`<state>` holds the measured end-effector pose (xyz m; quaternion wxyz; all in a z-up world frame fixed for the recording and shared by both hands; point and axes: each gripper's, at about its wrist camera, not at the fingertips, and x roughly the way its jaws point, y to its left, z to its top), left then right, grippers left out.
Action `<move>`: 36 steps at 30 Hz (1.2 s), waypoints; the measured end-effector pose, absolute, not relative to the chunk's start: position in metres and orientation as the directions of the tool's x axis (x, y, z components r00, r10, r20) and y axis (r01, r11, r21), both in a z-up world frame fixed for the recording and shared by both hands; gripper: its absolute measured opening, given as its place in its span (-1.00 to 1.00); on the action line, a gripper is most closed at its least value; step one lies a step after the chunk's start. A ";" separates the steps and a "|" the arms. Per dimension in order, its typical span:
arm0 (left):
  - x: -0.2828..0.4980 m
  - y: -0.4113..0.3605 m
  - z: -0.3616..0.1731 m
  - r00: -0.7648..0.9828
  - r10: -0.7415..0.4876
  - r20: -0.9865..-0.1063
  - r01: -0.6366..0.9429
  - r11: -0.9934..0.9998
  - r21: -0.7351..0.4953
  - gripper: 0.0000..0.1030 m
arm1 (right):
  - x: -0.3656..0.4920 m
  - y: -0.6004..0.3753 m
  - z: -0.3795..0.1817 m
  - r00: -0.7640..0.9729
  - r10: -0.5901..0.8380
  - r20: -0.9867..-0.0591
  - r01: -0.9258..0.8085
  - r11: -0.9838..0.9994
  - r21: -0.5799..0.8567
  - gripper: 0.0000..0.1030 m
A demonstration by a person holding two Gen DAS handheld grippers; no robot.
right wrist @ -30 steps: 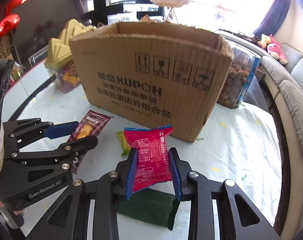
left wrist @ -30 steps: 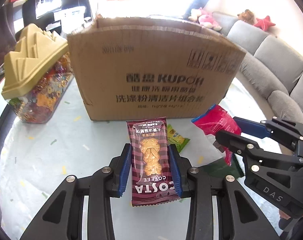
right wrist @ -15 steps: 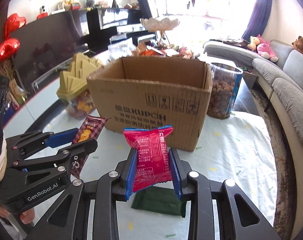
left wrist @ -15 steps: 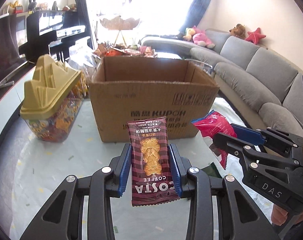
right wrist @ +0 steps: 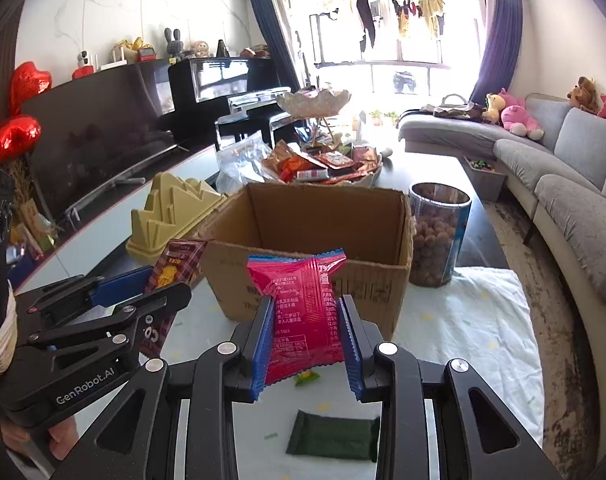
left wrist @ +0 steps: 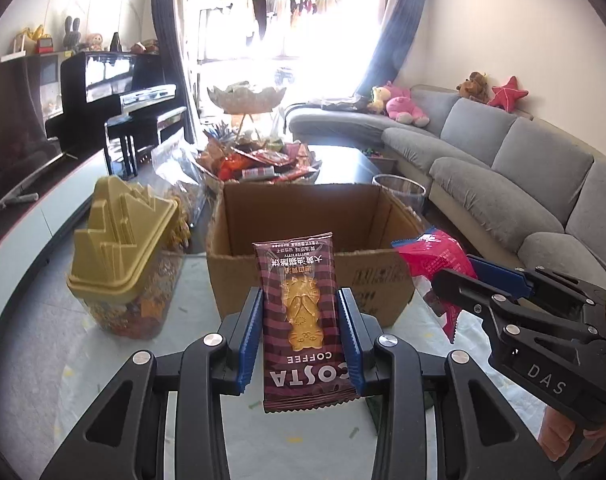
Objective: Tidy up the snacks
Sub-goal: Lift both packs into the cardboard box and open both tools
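My left gripper (left wrist: 301, 300) is shut on a maroon Costa Coffee biscuit packet (left wrist: 301, 320), held upright in front of the open cardboard box (left wrist: 239, 272). My right gripper (right wrist: 306, 308) is shut on a pink-red snack packet (right wrist: 303, 312), also just short of the box's (right wrist: 231, 280) near wall. Each gripper shows in the other's view: the right one (left wrist: 455, 276) with its pink packet (left wrist: 439, 256) at the right, the left one (right wrist: 143, 284) with the maroon packet (right wrist: 179, 268) at the left. Both packets hang above the table, at about the height of the box rim.
A dark green packet (right wrist: 335, 438) and a small yellow-green wrapper (right wrist: 307, 377) lie on the white cloth (right wrist: 483, 328). A gold-lidded candy jar (left wrist: 123, 264) stands left of the box, a clear tub of brown balls (right wrist: 439, 236) right of it. A heaped snack tray (right wrist: 323, 164) sits behind.
Both grippers have risen with their packets still held. The box's open top and inside walls now show; before, only its front wall did.
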<state>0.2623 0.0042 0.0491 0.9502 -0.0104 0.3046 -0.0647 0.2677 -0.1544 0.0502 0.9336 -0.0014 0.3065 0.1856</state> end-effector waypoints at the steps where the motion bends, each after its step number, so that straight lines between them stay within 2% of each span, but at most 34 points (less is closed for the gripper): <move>1: 0.264 0.005 0.052 0.811 -0.123 -0.572 0.114 0.992 -0.053 -0.29 | 0.269 -0.154 0.053 0.747 0.347 -0.568 -0.348 0.931 0.111 -0.37; 11: 0.292 0.012 0.076 0.833 -0.086 -0.546 0.103 0.995 0.001 -0.29 | 0.292 -0.146 0.074 0.774 0.326 -0.543 -0.329 0.940 0.095 -0.37; 26: 0.357 0.025 0.072 0.798 -0.109 -0.592 0.116 0.993 -0.027 -0.29 | 0.345 -0.126 0.077 0.762 0.301 -0.573 -0.322 0.944 0.067 -0.37; 36: 0.388 0.017 0.057 0.779 -0.089 -0.621 0.121 0.993 0.009 -0.28 | 0.378 -0.128 0.063 0.747 0.288 -0.599 -0.300 0.950 0.083 -0.37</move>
